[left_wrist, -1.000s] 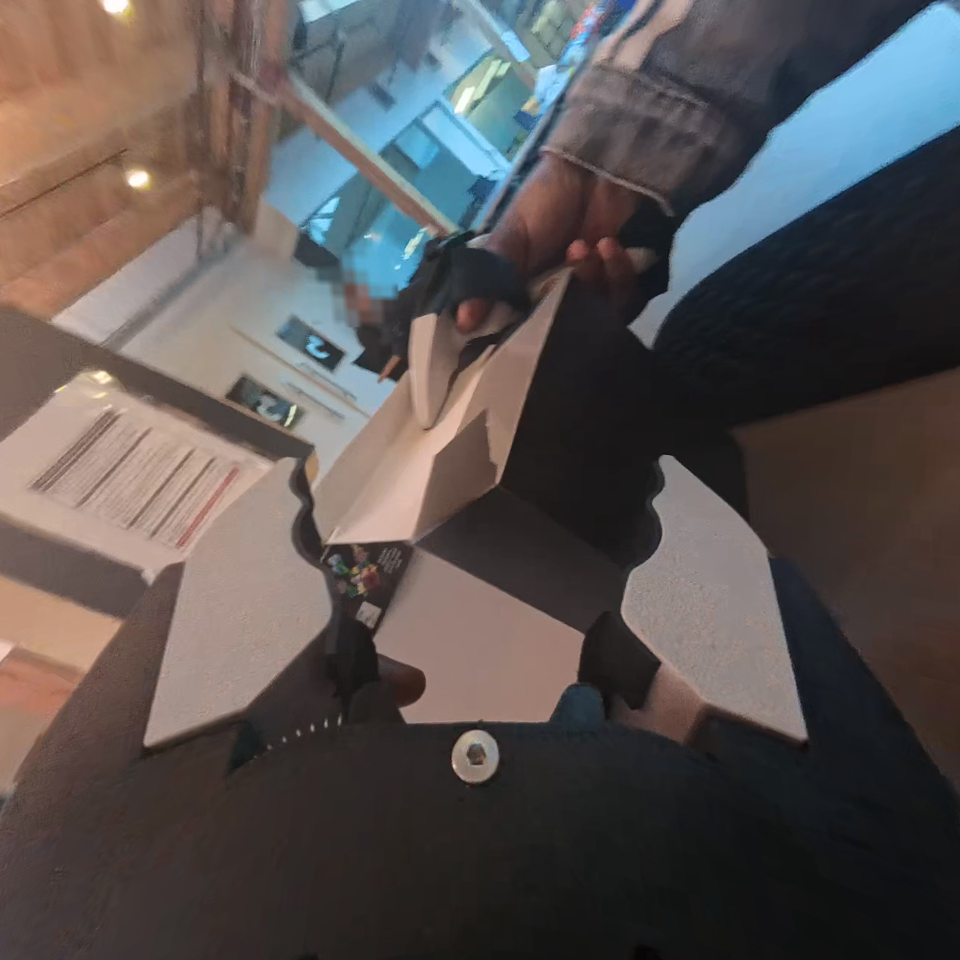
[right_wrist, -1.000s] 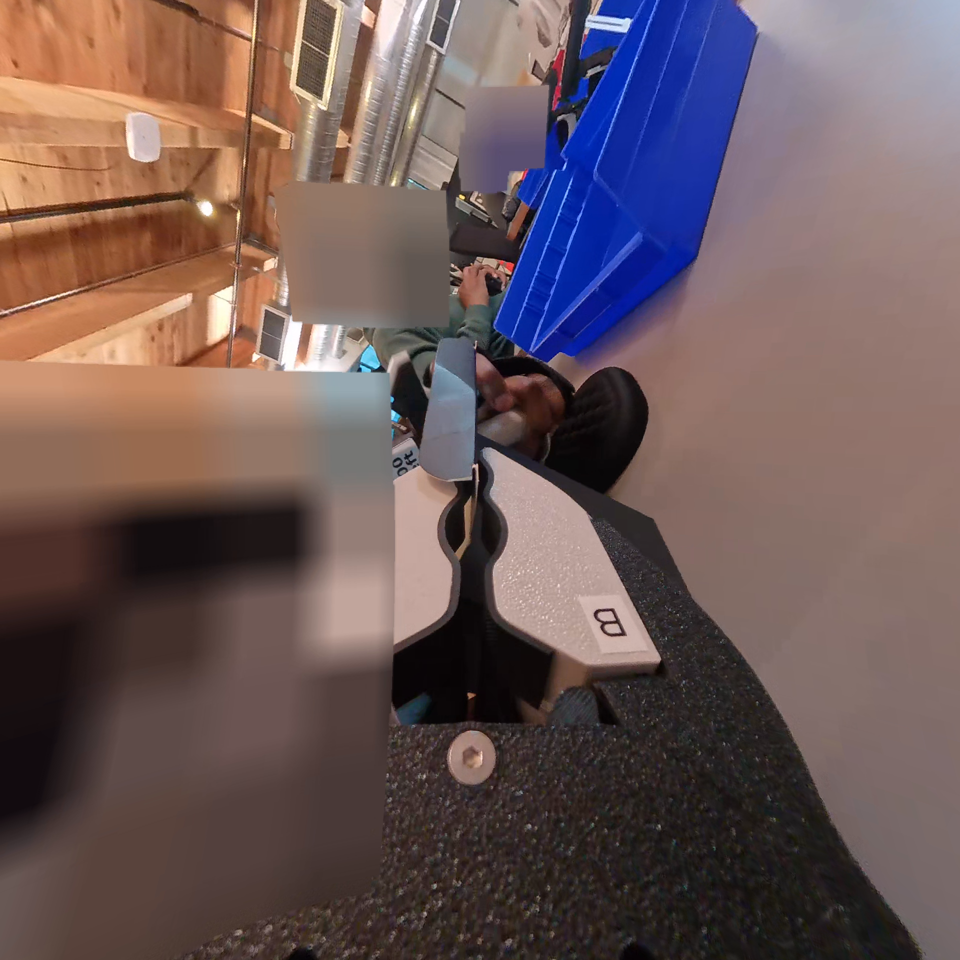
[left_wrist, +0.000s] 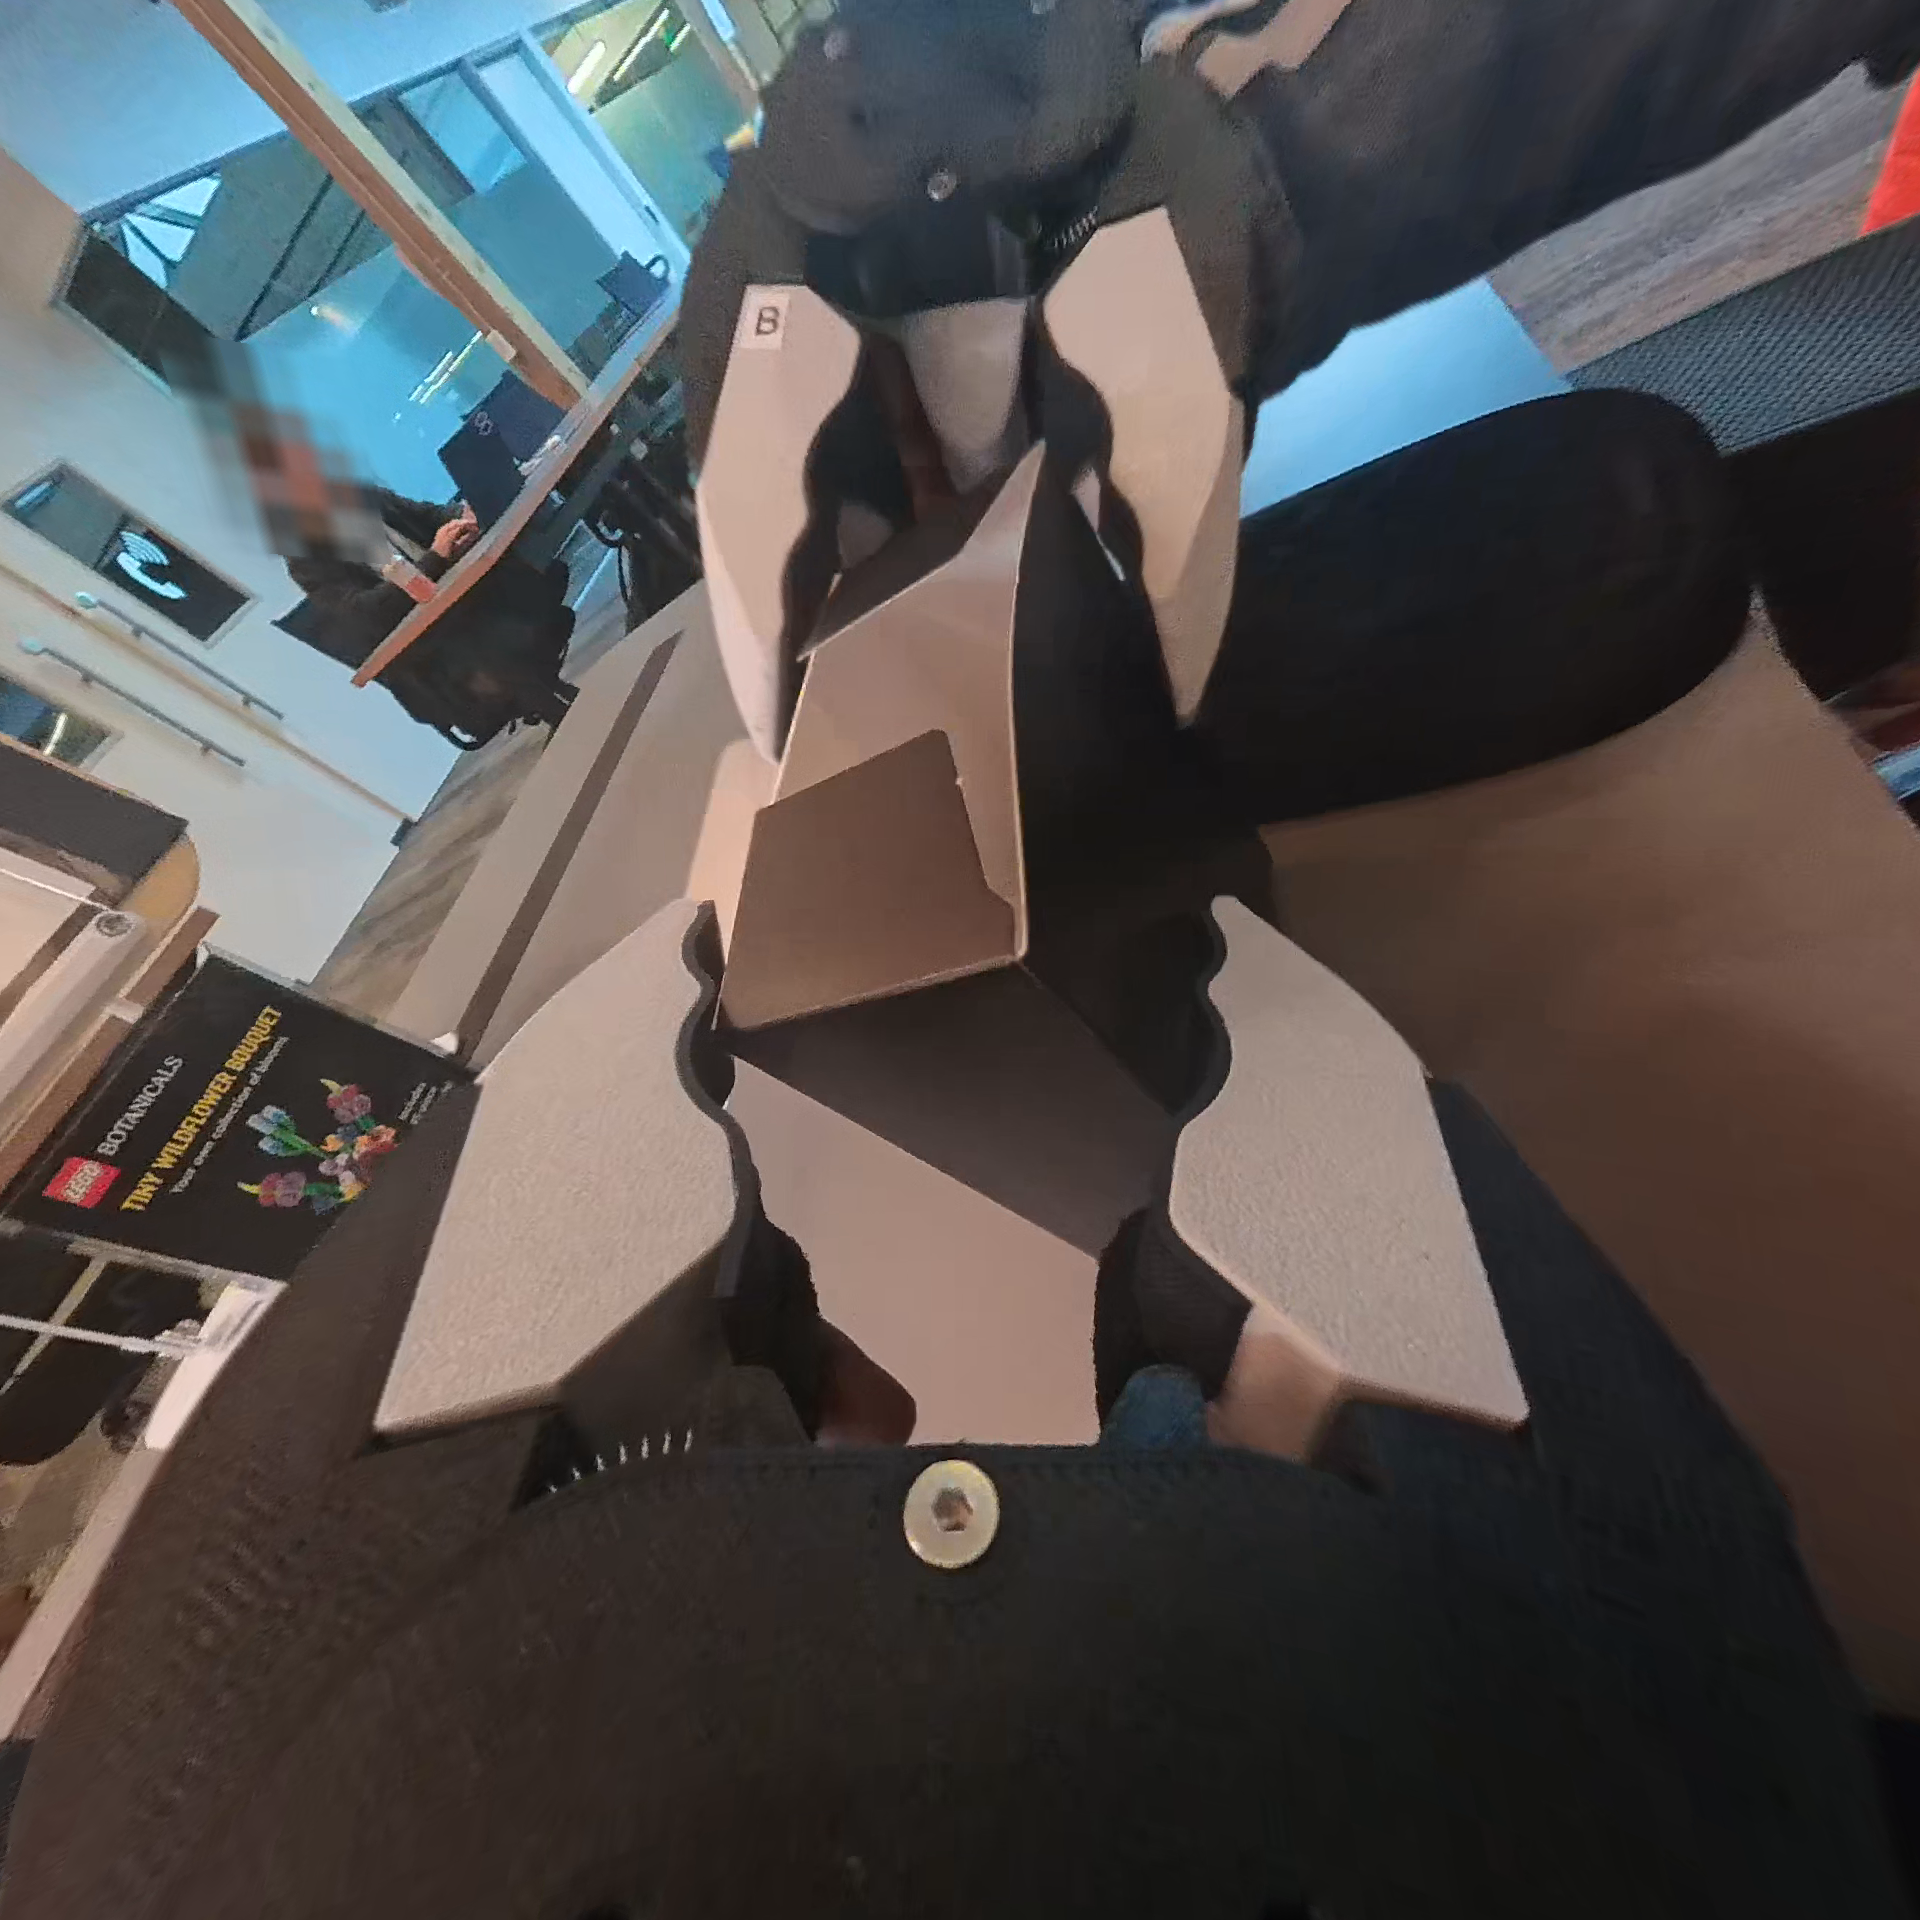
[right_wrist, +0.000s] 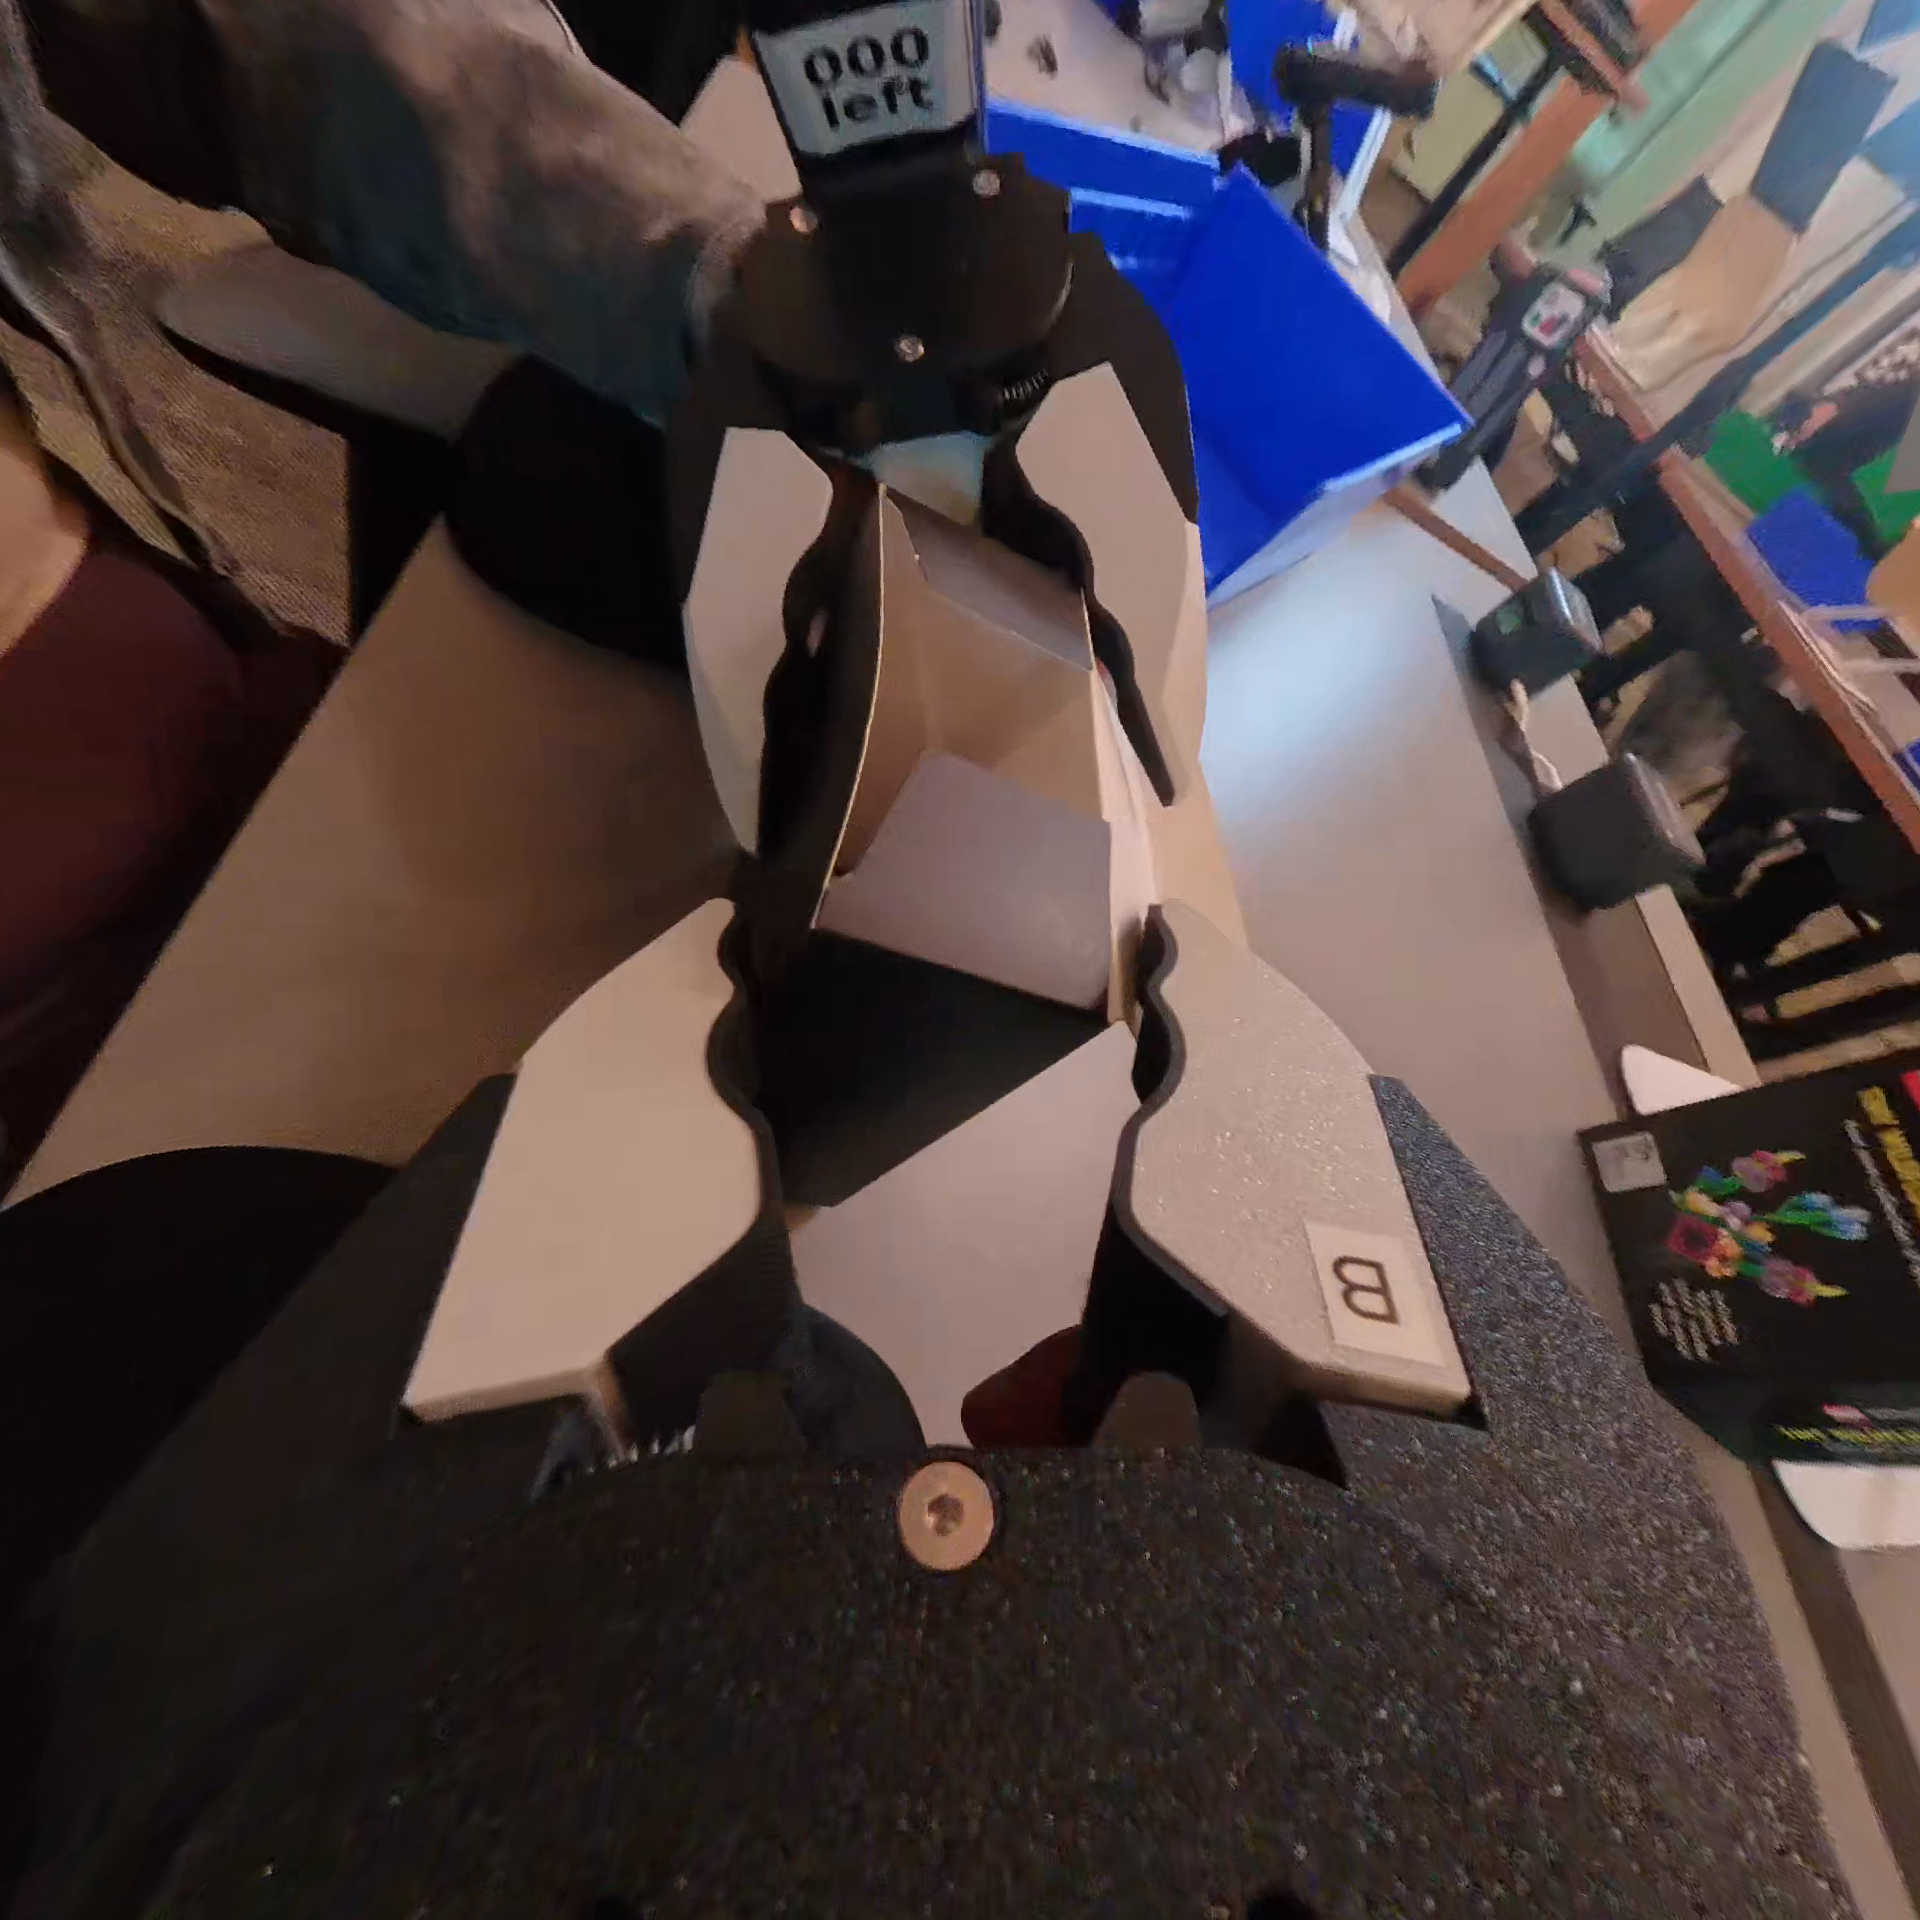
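Note:
A small carton, black outside and white inside (left_wrist: 862, 894), hangs in the air between my two grippers, its end flaps open. My left gripper (left_wrist: 961, 925) is shut on one end, with a pad pressed on each side wall. It shows opposite in the right wrist view (right_wrist: 956, 810), still clamped on the carton (right_wrist: 977, 894). My right gripper (right_wrist: 940, 920) is spread wide around the other end. The carton's walls run between its fingers and a loose white flap lies deep in its jaw. It also shows at the top of the left wrist view (left_wrist: 977, 717).
A pale table (right_wrist: 416, 883) lies below. A flat black printed box with flower pictures (right_wrist: 1787, 1268) lies at the right; it shows at lower left in the left wrist view (left_wrist: 239, 1132). A blue bin (right_wrist: 1278, 343) stands behind. A grey sleeve (right_wrist: 416, 177) is at upper left. My two grippers' fingertips are within a few centimetres of each other.
My right gripper was shut on a thin flap and has opened wide around the carton's end. My left gripper has closed in from a wider spread onto the carton's walls. Both views have swung round.

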